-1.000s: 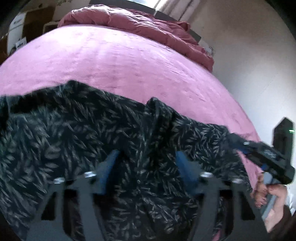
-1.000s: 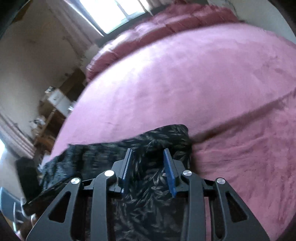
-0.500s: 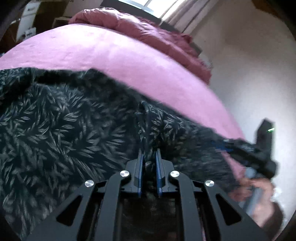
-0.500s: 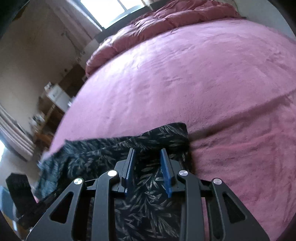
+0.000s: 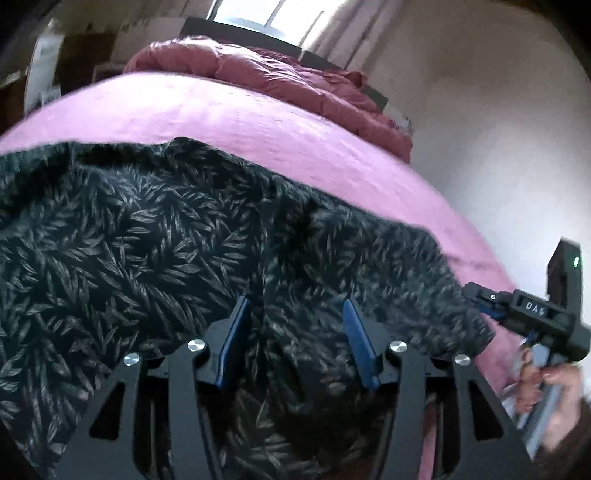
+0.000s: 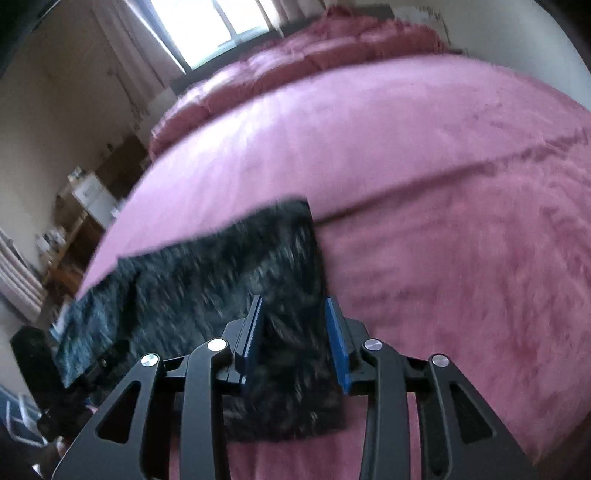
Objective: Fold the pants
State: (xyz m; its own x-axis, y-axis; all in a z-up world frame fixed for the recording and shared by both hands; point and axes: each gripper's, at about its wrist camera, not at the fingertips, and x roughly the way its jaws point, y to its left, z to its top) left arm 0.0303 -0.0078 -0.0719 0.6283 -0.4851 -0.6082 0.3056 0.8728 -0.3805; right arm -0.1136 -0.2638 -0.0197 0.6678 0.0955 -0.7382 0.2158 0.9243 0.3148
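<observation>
Dark pants with a pale leaf print (image 5: 155, 258) lie spread on a pink bed cover (image 5: 221, 118). My left gripper (image 5: 295, 317) is open just above the cloth, holding nothing. The right gripper shows at the right of the left wrist view (image 5: 480, 295), at the pants' right end. In the right wrist view the pants (image 6: 221, 266) stretch away to the left, blurred by motion. My right gripper (image 6: 293, 314) is open over the pants' near end, its blue pads (image 6: 336, 332) either side of the cloth.
A bunched maroon duvet (image 5: 277, 77) lies at the bed's head under a window (image 6: 210, 29). A white wall (image 5: 498, 129) runs close along the bed's right side. Wooden shelves with clutter (image 6: 81, 206) stand at the left.
My left gripper was shut on a fold of the pants half a second ago and has opened, letting the cloth go. My right gripper has opened wider. The pants lie flatter.
</observation>
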